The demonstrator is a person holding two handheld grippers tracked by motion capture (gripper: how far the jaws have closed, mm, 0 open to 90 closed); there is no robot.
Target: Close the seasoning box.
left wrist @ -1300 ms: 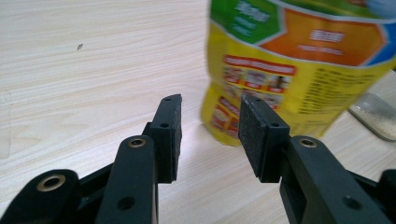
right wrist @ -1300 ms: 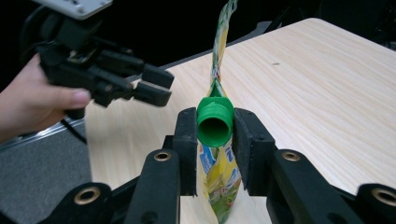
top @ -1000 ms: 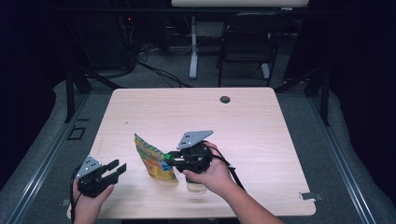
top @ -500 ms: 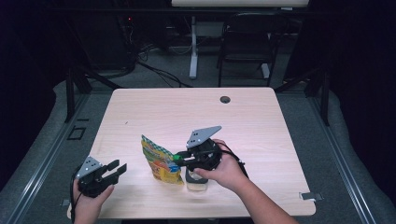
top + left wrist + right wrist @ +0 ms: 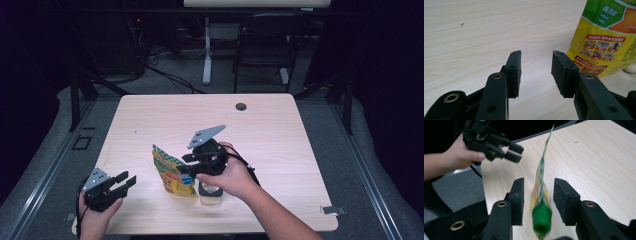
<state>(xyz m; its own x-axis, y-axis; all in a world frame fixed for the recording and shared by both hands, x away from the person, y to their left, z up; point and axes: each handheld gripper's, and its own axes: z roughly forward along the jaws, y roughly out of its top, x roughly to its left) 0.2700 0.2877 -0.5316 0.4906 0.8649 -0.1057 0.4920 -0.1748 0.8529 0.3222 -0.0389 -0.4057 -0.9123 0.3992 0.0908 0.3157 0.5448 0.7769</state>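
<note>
at the near left corner of the desk (image 5: pixel 150 115), the left tool (image 5: pixel 121 181) hovers with its jaws apart and nothing between them, aimed toward the pouch. in the left gripper view its pads (image 5: pixel 514 71) stand clear over bare wood, with the pouch off to the right of them.

just right of it, near the middle of the desk's near half, stands the yellow and green snack pouch (image 5: pixel 175 172), upright and leaning a little. seen edge-on in the right gripper view, the pouch (image 5: pixel 541 185) has a green cap (image 5: pixel 541 218) at its near edge.

right again is the right tool (image 5: pixel 192 165), held at the pouch's right side. its jaws have just been opening; the pouch's edge and cap sit between the pads (image 5: pixel 517 200), but a gap shows on both sides, so it is released, not grasping. below that hand, a small clear container (image 5: pixel 211 192) stands on the desk, just beside the pouch.

the step in hand looks like letting go of the pouch after standing it up. the next move probably calls for drawing the right tool straight back without brushing the cap, since the thin pouch could tip; the left tool is placed to steady it if so.
</note>
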